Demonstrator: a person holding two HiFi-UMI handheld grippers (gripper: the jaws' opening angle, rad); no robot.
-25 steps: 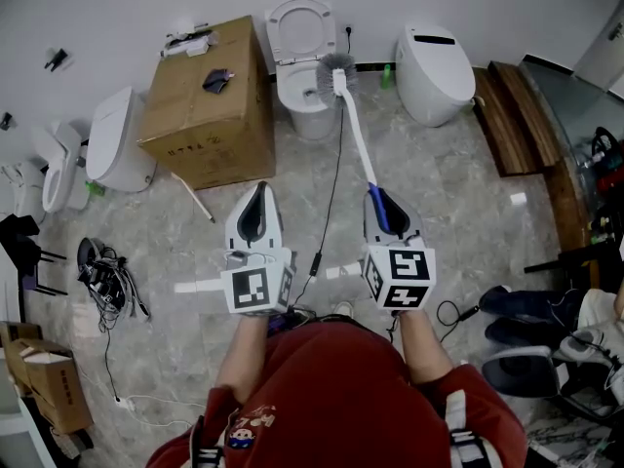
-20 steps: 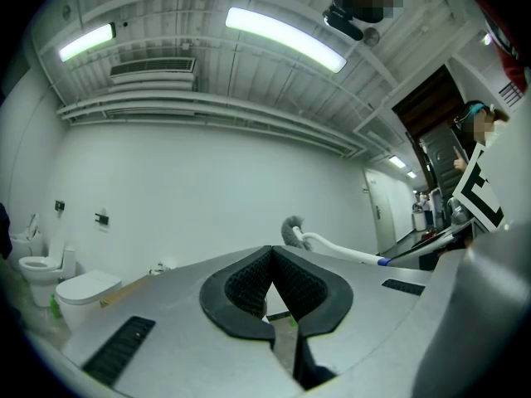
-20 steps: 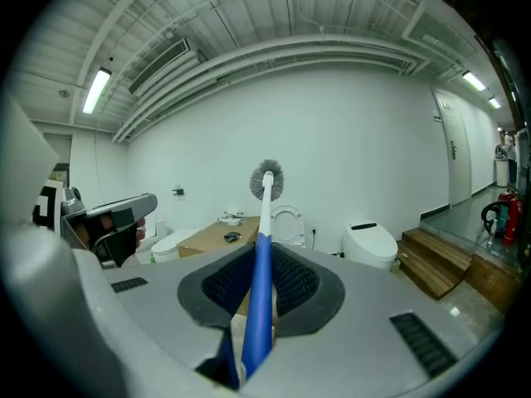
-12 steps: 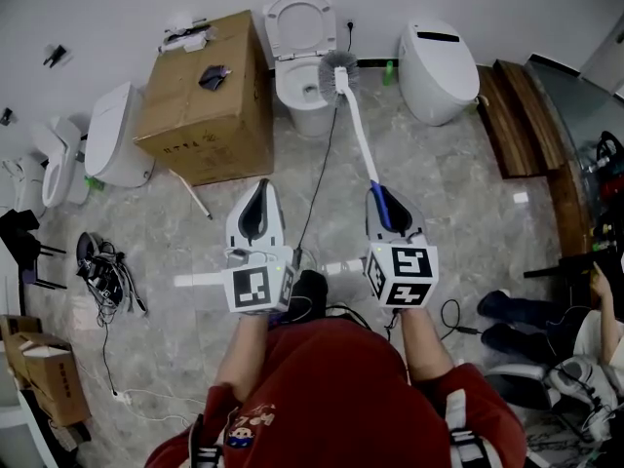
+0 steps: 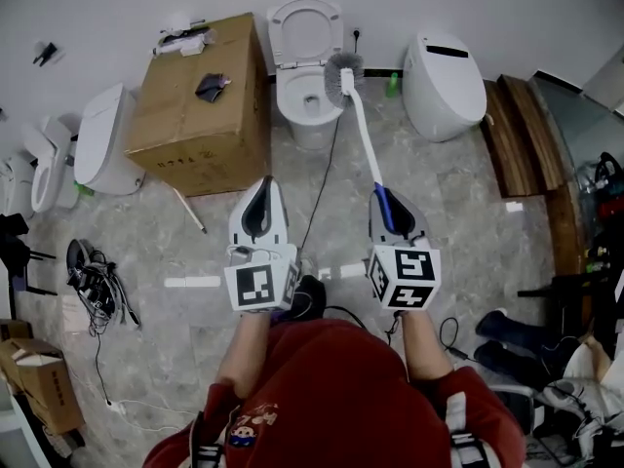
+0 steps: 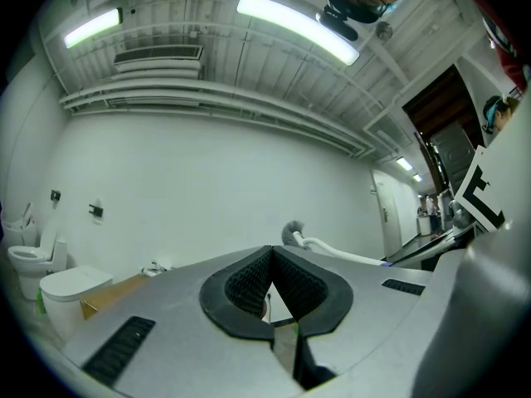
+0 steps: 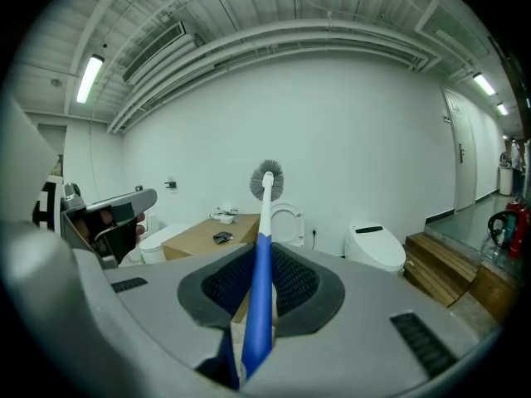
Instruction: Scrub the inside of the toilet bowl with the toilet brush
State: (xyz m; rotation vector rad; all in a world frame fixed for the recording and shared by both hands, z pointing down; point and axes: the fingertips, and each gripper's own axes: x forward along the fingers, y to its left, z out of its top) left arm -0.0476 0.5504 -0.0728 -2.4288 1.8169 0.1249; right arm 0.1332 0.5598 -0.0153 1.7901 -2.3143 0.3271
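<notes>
A white toilet with its lid up stands at the far wall. The toilet brush has a grey bristle head, a white shaft and a blue grip. My right gripper is shut on the blue grip, and the brush points forward with its head in the air by the bowl's right rim. In the right gripper view the toilet brush rises from my right gripper in front of the toilet. My left gripper is shut on nothing, level with the right one; in its own view the left gripper has jaws that meet.
A big cardboard box stands left of the toilet. A closed white toilet and wooden steps are to the right, another toilet to the left. A black cable runs along the floor; a cable bundle lies left.
The person has stepped a little forward, so the toilet and box sit slightly nearer. Both grippers keep their pose, with the brush still held out toward the bowl.
</notes>
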